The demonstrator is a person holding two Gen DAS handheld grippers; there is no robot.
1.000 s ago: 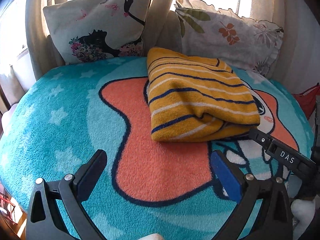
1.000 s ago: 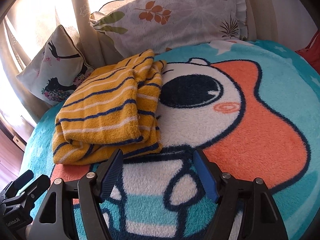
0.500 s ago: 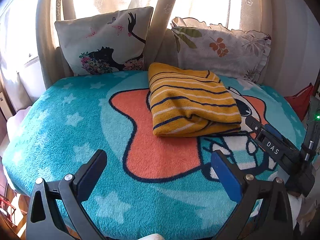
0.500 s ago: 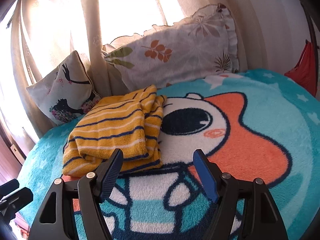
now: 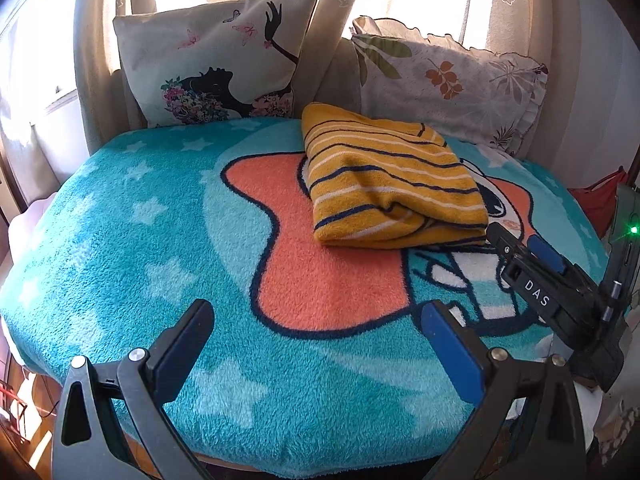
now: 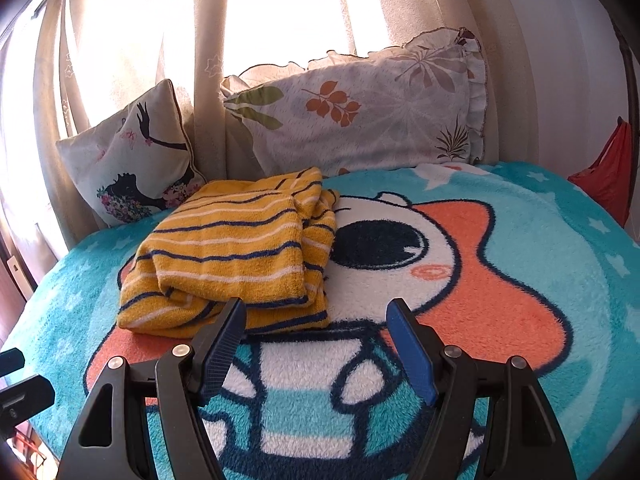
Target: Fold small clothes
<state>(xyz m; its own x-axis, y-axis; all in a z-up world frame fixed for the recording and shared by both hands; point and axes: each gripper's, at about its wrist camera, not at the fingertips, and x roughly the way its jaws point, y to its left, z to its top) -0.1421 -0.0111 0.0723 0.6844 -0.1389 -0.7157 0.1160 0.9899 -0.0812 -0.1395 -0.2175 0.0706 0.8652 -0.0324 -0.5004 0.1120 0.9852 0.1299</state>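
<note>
A yellow garment with navy and white stripes [image 5: 392, 180] lies folded into a thick rectangle on the turquoise cartoon blanket [image 5: 140, 240], toward the back near the pillows. It also shows in the right wrist view [image 6: 236, 256]. My left gripper [image 5: 316, 344] is open and empty, well in front of the garment over the blanket's near edge. My right gripper [image 6: 316, 344] is open and empty, just in front of the garment's near edge. The right gripper also appears at the right of the left wrist view [image 5: 532, 276].
A silhouette-print pillow [image 5: 208, 60] and a leaf-print pillow [image 5: 448, 84] lean against the curtains [image 6: 280, 20] behind the blanket. A red bag [image 6: 608, 172] hangs at the far right. The blanket's rounded front edge drops off near the left gripper.
Both grippers have pulled back and upward from the folded garment, so it looks smaller and farther away. The garment has not moved. Both stay open.
</note>
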